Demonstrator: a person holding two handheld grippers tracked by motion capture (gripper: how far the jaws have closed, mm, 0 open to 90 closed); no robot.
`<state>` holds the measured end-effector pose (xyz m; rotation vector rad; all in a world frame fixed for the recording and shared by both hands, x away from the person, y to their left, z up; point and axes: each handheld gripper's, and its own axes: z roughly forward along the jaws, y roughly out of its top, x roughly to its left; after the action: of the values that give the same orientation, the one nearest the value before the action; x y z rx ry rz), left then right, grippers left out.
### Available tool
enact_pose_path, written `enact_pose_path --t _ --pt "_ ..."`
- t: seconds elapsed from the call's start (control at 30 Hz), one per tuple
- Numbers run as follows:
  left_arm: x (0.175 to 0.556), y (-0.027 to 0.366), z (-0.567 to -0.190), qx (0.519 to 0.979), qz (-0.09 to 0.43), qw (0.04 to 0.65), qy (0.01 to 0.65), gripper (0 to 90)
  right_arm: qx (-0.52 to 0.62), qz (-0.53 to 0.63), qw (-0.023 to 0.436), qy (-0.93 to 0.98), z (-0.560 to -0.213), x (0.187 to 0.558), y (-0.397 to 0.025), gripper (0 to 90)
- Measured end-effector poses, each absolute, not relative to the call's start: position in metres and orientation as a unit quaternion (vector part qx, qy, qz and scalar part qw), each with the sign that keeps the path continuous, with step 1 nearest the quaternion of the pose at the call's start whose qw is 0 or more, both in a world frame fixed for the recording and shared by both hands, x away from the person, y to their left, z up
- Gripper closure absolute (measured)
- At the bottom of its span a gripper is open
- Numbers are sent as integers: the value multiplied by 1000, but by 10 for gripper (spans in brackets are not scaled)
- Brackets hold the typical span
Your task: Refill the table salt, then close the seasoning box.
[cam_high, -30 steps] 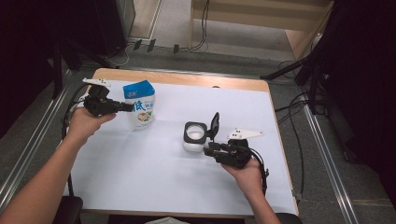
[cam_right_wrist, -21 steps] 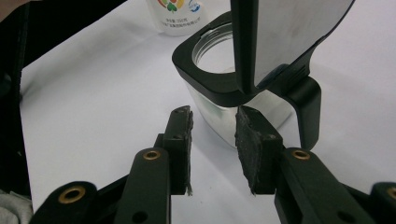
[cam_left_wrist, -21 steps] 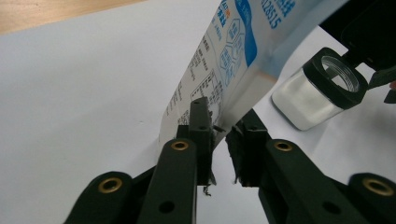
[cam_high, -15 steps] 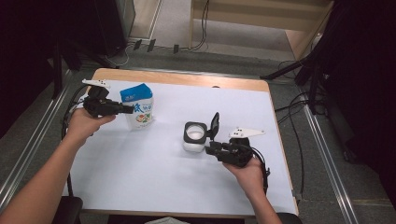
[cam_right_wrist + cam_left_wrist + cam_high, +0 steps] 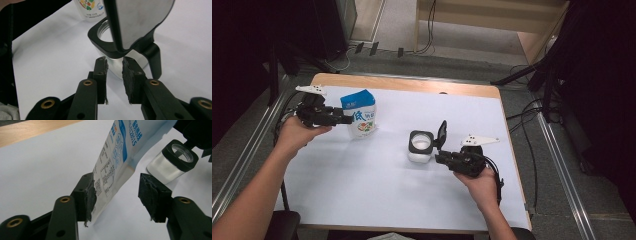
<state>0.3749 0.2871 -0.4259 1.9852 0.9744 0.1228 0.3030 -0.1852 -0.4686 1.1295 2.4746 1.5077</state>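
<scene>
left gripper (image 5: 116,195) fingers spread — nearer pouch (image 5: 360,114) | right gripper (image 5: 115,72) narrowly parted — unmoved beside jar (image 5: 420,146)

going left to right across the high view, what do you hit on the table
left gripper → blue and white pouch → clear jar with black flip lid → right gripper, all on the white table

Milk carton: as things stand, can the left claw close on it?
Probably yes. The left claw is open with the milk carton's lower edge already between its jaws, one pad touching it; the jar stands apart behind, nothing blocks.
</scene>
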Motion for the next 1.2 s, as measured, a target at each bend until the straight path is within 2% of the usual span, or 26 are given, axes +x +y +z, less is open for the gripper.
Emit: enact_pose_path --t 0.33,1.2 --pt "359 294 -423 795 55 452 400 433 378 483 26 789 -463 313 -200 900" --pt "303 290 -452 794 35 449 409 431 403 508 36 760 -451 339 -203 900"
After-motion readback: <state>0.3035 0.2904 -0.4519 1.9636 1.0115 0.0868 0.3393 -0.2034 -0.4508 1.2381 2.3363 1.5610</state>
